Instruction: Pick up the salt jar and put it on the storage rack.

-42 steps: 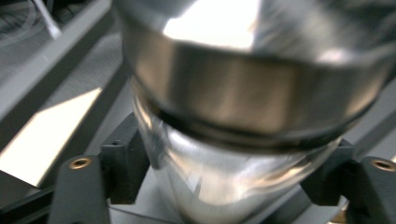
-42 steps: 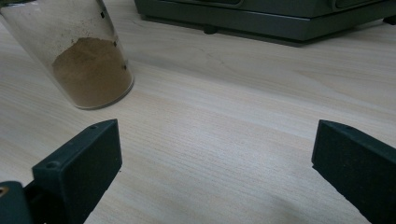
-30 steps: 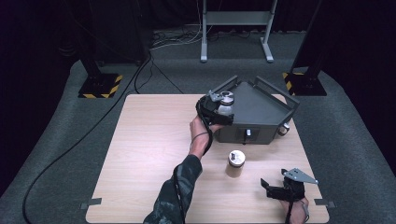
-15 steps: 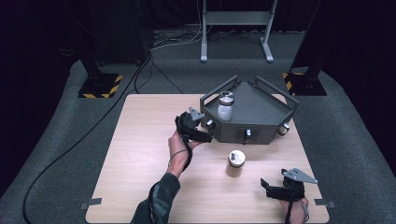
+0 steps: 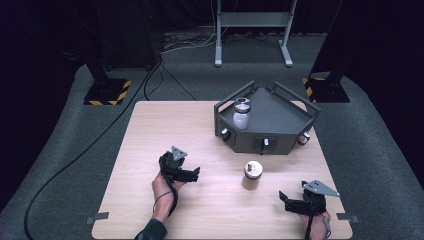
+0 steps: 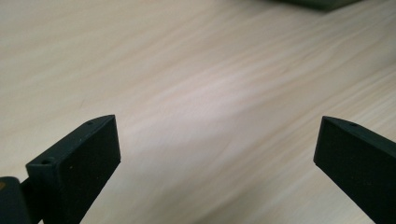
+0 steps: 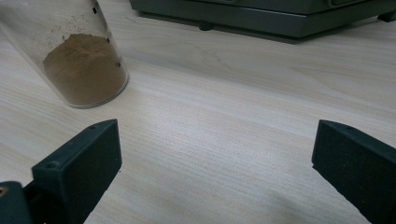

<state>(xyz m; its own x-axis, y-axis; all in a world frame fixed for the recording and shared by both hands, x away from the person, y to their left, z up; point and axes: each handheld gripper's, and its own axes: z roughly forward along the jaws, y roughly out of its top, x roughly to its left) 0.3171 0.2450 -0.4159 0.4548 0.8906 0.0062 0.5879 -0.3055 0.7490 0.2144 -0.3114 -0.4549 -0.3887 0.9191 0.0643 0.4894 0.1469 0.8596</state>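
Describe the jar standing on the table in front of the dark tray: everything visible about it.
The jar is a small clear container, glass or plastic by its look, with a pale round lid on top. It stands upright on the wooden table, just in front of the tray and apart from it. The right gripper view shows brown powder filling its lower part and dusting the wall above. Nothing grips or touches it; the right gripper is nearby, open.

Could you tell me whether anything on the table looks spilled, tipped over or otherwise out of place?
Nothing stands out. The white jar stands upright on the grey tray, and the jar of brown powder stands upright on the table with its lid on and no powder around it. Both grippers, left and right, are open and empty.
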